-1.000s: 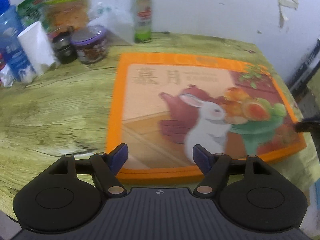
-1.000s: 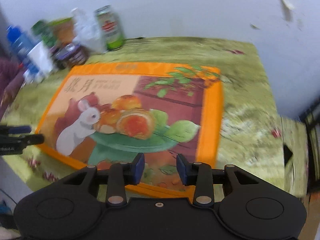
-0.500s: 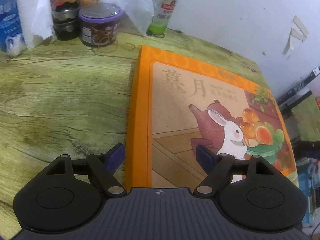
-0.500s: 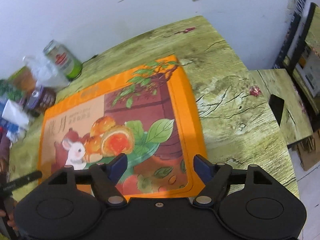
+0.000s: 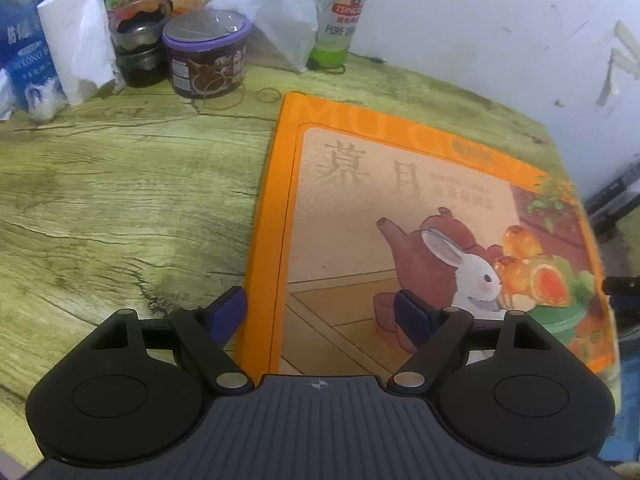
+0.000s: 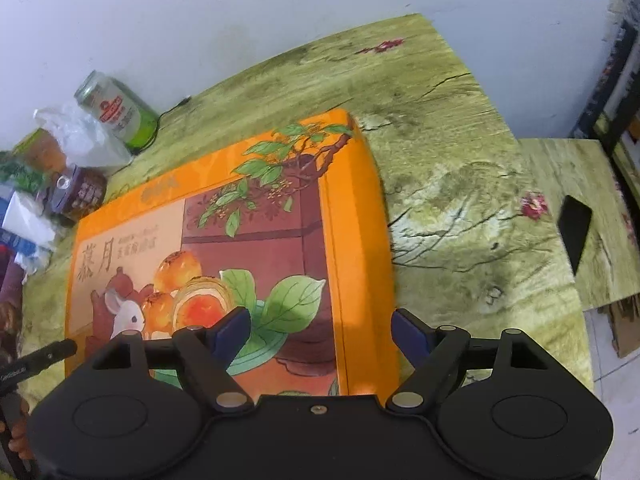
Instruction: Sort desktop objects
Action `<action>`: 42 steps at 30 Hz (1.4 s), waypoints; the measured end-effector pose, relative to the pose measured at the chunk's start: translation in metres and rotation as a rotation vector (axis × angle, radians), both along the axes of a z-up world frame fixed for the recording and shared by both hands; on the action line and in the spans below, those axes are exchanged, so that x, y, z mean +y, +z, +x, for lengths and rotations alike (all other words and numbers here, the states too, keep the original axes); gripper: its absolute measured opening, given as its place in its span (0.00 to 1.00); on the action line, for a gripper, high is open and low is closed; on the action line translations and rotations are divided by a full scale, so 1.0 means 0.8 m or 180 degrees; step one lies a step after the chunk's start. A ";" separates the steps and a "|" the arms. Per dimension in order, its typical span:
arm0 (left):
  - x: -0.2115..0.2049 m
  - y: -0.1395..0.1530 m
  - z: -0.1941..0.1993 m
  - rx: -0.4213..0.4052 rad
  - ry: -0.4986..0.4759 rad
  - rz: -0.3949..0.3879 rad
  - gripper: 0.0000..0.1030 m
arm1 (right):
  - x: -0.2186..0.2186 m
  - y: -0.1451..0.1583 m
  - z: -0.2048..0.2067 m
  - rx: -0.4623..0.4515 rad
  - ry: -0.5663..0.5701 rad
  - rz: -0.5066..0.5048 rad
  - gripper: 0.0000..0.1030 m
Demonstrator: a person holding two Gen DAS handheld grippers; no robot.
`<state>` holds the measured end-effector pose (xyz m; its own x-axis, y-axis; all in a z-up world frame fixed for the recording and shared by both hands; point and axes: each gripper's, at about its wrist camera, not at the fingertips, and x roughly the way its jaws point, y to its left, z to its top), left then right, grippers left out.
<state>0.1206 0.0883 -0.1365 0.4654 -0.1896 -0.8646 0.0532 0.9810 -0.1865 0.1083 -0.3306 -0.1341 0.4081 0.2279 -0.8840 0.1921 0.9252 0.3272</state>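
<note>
Only the right view shows the black phone [image 6: 575, 229] beside the table [image 6: 460, 184].

A flat orange box [image 5: 400, 216] lies closed on my tabletop [image 5: 120, 208], its lid printed with a rabbit, a teapot and pastries; its edges sit below my tongs.

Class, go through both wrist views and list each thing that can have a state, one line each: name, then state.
Left gripper: jaws opening, straddling the box's left edge.
Right gripper: jaws opening, straddling the box's right edge.
Orange box: closed, lying flat on the table.
Beer can: upright.
Purple-lidded tub: lid on, upright.
</note>
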 end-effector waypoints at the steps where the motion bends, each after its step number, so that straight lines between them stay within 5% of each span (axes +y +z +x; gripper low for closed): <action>1: -0.002 0.000 0.000 0.0008 0.0034 0.0022 0.80 | 0.002 -0.003 0.003 0.0031 0.0057 -0.0019 0.74; 12: -0.027 -0.003 0.010 0.0011 0.0025 0.0299 0.87 | 0.005 -0.014 0.011 0.0171 0.0290 -0.0053 0.77; 22: -0.045 -0.003 0.022 -0.0024 -0.0155 0.0307 0.89 | 0.011 -0.016 0.015 0.0231 0.0345 -0.0170 0.77; 33: -0.055 0.001 0.035 0.0000 -0.0372 0.0239 0.80 | 0.012 -0.018 0.014 0.0214 0.0212 -0.0221 0.74; 42: -0.017 0.021 0.036 -0.0071 -0.0320 0.0271 0.78 | 0.017 -0.017 0.016 0.0298 0.0061 -0.0254 0.74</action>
